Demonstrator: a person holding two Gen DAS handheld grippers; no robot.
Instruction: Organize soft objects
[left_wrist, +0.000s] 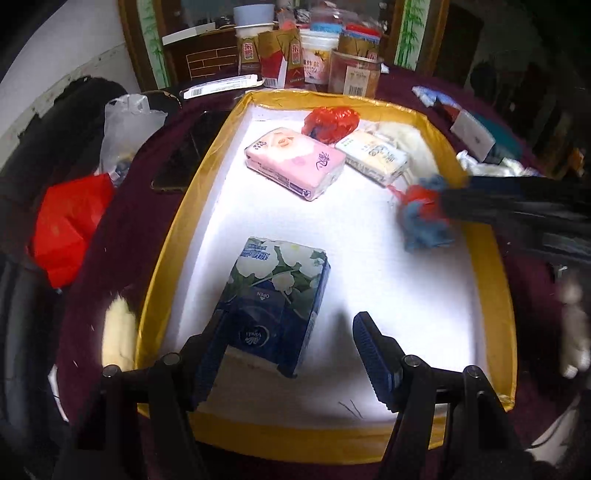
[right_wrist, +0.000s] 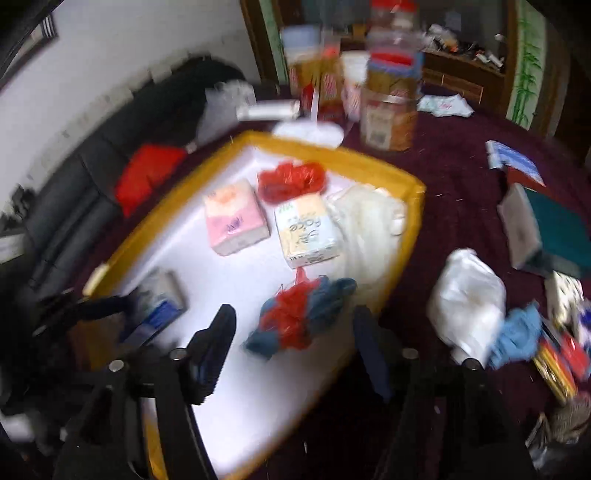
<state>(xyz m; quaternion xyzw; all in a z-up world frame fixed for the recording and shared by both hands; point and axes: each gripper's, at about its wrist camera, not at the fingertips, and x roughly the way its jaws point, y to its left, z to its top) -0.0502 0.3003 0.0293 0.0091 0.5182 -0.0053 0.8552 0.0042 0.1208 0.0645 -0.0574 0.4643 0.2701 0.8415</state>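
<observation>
A yellow-rimmed tray (left_wrist: 207, 173) with a white floor lies on the maroon table. In it a blue floral tissue pack (left_wrist: 277, 291) rests by the near edge. My left gripper (left_wrist: 291, 354) is open around its near end; the right finger stands clear of it. A red-and-blue mesh bundle (right_wrist: 299, 317) lies on the tray floor between the fingers of my right gripper (right_wrist: 295, 343), which is open with gaps on both sides. Further back lie a pink tissue pack (left_wrist: 295, 162), a cream tissue pack (left_wrist: 373, 157), a red mesh bundle (left_wrist: 330, 123) and a white cloth (right_wrist: 365, 218).
Jars and cartons (left_wrist: 280, 55) crowd the table behind the tray. A dark phone (left_wrist: 192, 147) and a red bag (left_wrist: 66, 229) lie left of it. On the right are a white plastic bag (right_wrist: 469, 299), a blue cloth (right_wrist: 517, 336) and books (right_wrist: 535, 229).
</observation>
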